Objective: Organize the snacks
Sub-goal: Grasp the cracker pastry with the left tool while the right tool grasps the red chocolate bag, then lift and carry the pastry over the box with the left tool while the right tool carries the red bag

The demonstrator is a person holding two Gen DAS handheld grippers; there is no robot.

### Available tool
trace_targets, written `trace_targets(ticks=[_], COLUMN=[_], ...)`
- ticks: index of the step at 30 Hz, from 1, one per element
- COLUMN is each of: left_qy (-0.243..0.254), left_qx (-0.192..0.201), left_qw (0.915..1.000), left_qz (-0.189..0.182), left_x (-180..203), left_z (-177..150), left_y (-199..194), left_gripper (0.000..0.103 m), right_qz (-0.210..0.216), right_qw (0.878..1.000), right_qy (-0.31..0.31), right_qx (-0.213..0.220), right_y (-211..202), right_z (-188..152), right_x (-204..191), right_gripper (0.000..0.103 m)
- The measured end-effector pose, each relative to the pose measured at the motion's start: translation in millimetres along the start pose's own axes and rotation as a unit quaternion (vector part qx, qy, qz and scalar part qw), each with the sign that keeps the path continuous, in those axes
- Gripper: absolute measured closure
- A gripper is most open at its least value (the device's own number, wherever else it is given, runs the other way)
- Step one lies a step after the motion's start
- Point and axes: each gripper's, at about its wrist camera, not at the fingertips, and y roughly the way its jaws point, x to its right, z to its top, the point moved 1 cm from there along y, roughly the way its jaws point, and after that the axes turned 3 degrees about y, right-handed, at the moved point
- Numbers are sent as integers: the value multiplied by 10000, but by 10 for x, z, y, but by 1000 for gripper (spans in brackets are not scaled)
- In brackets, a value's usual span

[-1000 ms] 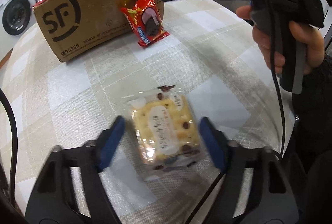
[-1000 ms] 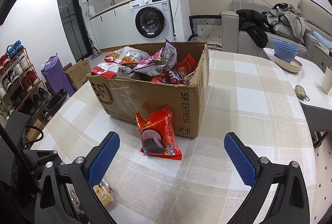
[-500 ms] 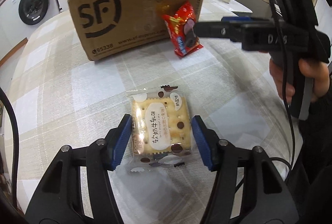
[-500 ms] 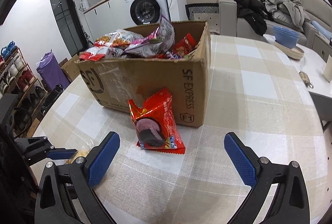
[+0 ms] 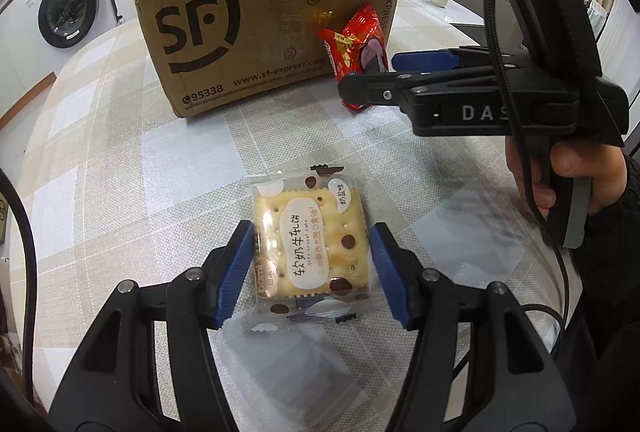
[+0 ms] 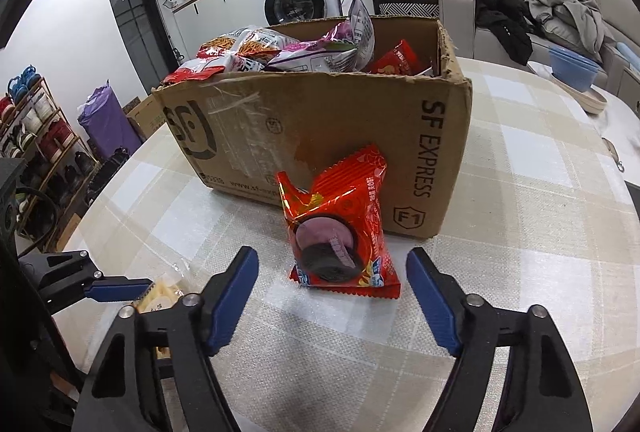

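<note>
Left wrist view: the left gripper [image 5: 311,268] has narrowed since a second ago, its blue pads now pressing the sides of the cracker packet [image 5: 310,247], which lies flat, long axis toward the SF cardboard box [image 5: 256,35]. The right gripper [image 6: 332,296], half closed from wide, holds nothing and faces the red snack packet [image 6: 340,224] leaning on the box.

A clear-wrapped cracker packet [image 5: 310,246], pale square biscuit with brown dots and a white label, lies flat on the checked cloth between my left blue pads. A red snack pouch [image 6: 340,228] showing a dark cookie leans against my cardboard box [image 6: 320,127], which sits upright and open, heaped with snack bags [image 6: 280,49].
</note>
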Motion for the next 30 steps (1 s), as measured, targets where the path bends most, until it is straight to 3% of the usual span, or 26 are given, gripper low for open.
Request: trace_targets(ticks=[2, 7, 30], left_qy=[-5, 4, -200], left_qx=[-1, -1, 270], left_qw=[10000, 10000, 9990], left_qz=[1, 9, 287], left_x=[9, 22, -36], left_z=[-4, -5, 28], left_y=[2, 2, -115], left_gripper=[46, 46, 47], right_qz=[-19, -66, 200], right_qw=[10000, 9999, 9988], right_qy=[14, 30, -402], right_qx=[14, 111, 210], right_y=[10, -10, -291], right_z=[1, 20, -7], right_x=[-1, 6, -107], right_gripper=[34, 57, 58])
